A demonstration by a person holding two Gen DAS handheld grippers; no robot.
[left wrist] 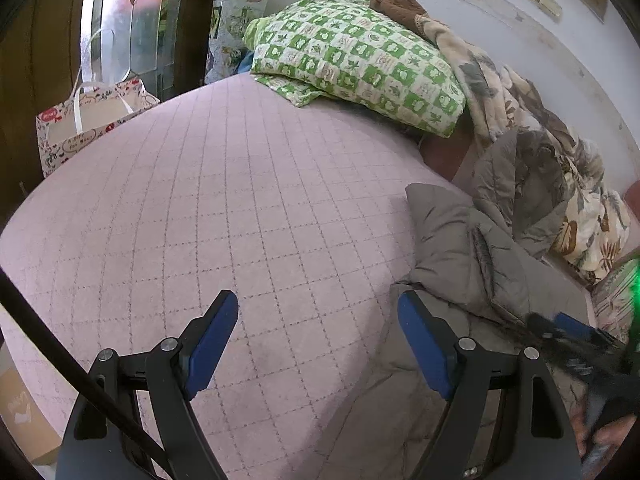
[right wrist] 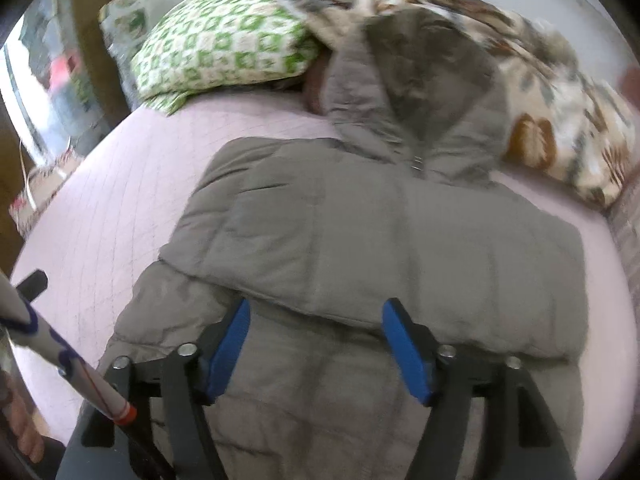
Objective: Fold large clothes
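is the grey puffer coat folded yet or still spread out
Partly folded: the grey puffer coat has one side lapped across its body; hood still extended.

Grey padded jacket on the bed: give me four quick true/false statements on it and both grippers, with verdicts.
1. The grey padded jacket lies on the pink quilted bedcover. True.
2. The right gripper is clamped on the jacket. False: its jaws stand open above the fabric.
3. The left gripper is open. True.
4. The green checked pillow lies on top of the jacket. False: it sits apart, at the head of the bed.
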